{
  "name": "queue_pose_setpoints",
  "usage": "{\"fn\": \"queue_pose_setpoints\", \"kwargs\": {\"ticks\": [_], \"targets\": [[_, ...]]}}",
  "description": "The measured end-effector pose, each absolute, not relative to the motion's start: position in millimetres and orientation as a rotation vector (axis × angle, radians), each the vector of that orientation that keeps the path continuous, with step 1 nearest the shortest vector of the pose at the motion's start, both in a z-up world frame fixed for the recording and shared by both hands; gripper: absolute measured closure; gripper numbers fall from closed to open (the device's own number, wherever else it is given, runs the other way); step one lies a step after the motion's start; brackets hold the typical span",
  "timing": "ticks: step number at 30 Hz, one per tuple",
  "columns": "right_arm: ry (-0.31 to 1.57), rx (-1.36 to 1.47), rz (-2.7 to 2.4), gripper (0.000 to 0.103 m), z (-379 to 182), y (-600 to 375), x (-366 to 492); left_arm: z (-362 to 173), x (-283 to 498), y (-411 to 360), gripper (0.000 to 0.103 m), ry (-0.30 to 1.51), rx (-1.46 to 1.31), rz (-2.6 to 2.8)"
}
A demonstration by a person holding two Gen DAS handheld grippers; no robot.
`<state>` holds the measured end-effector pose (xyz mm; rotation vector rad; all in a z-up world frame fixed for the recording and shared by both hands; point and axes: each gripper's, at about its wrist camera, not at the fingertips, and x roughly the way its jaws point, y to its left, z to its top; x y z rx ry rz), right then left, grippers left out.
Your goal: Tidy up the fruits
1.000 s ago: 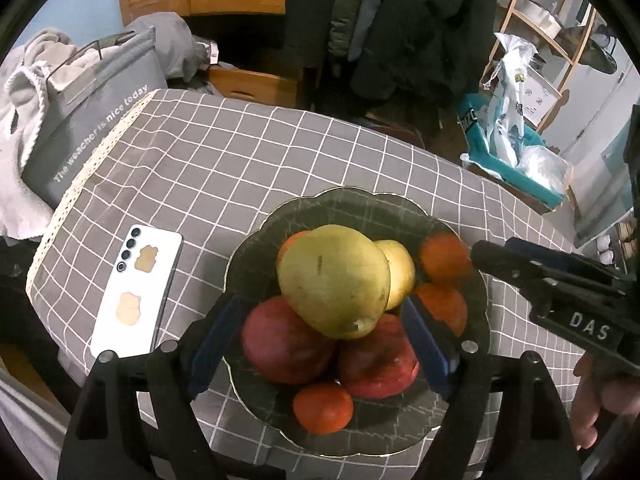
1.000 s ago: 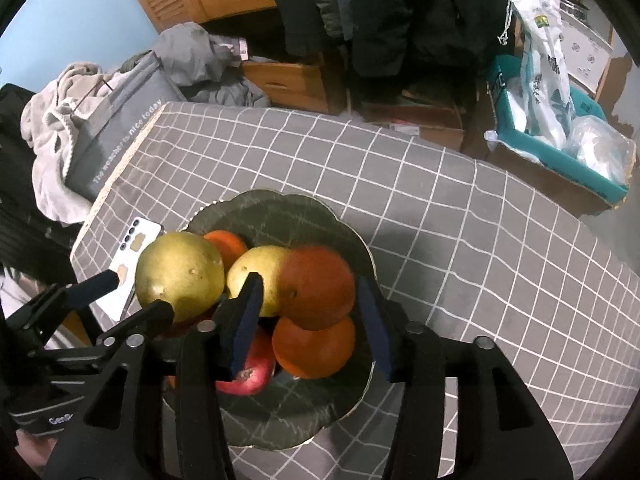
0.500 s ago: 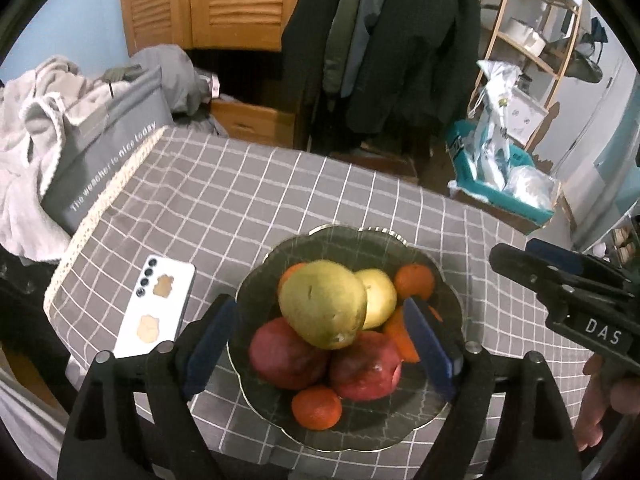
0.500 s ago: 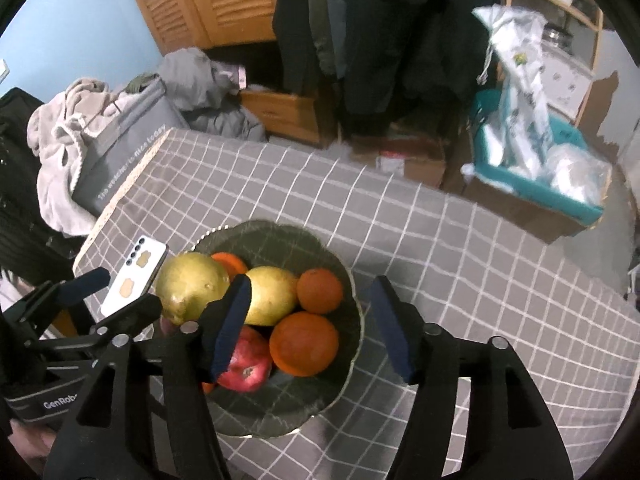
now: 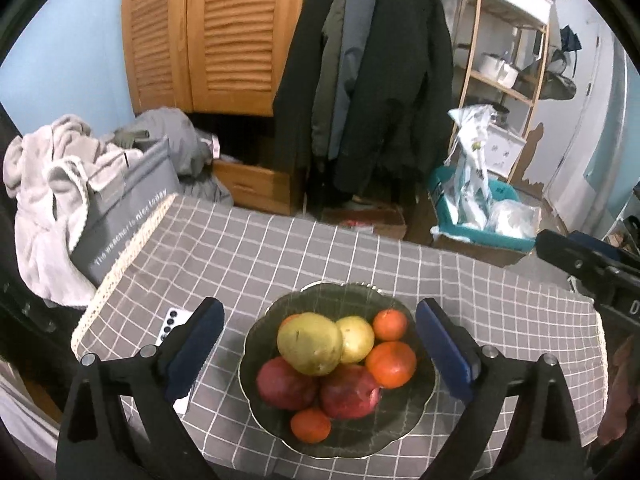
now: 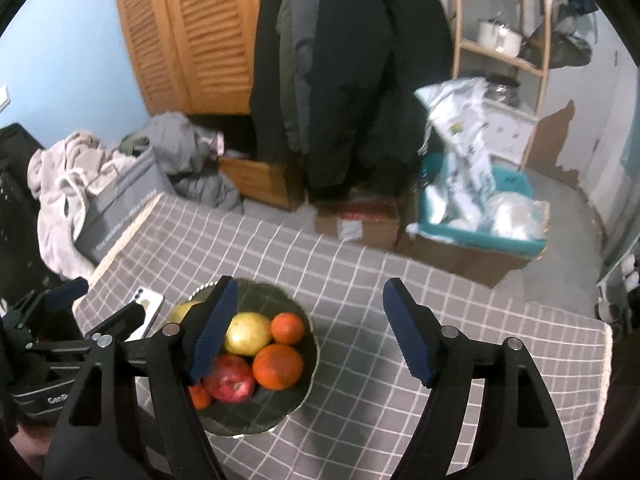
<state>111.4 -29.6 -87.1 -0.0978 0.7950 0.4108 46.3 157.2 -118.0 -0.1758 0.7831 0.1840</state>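
Grey checked cloth covers the table [image 5: 280, 248], with a wooden wardrobe [image 5: 208, 32] and dark coats [image 5: 372, 72] behind it. Near the front edge sits a dark green bowl [image 5: 260, 324] piled with fruit: a big yellow-green pear [image 5: 310, 343] on top, a smaller yellow fruit [image 5: 355, 338] to its right, two red apples [image 5: 286, 382] below, and three oranges [image 5: 390, 364] around them.

Both tools hang above the table holding nothing. The left gripper [image 5: 320, 356] has its fingers spread wide, one on each side of the bowl. The right gripper [image 6: 312, 332] is just as wide open, its left finger over the near side of the bowl and the rest over bare cloth.

My guess is that the fruit is already gathered, so the main risk is the heap itself. The pear rests on the apples and could roll off if a finger nudges it. The bowl is close to the near edge, so a push toward the person might tip it off. A white phone [image 6: 148, 308] lies just left of the bowl, partly hidden by the left tool, and could be knocked.

Open room lies to the right and far side of the bowl, where the cloth is bare. The left edge, with its woven trim [image 5: 120, 264], is near a grey bag [image 5: 124, 208]
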Motion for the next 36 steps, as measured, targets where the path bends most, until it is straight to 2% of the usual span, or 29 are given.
{"fn": "queue_pose_setpoints", "kwargs": {"ticks": [1, 16, 36], "targets": [[0.78, -0.094, 0.403, 0.022, -81, -33, 109, -113, 45, 156, 0.002, 0.773, -0.175, 0.183], [0.581, -0.125, 0.283, 0.021, -15, -76, 63, -44, 19, 121, 0.0, 0.606, -0.116, 0.122], [0.452, -0.147, 0.188, 0.021, 11, -128, 22, -7, 3, 83, 0.0, 0.52, -0.103, 0.064]]}}
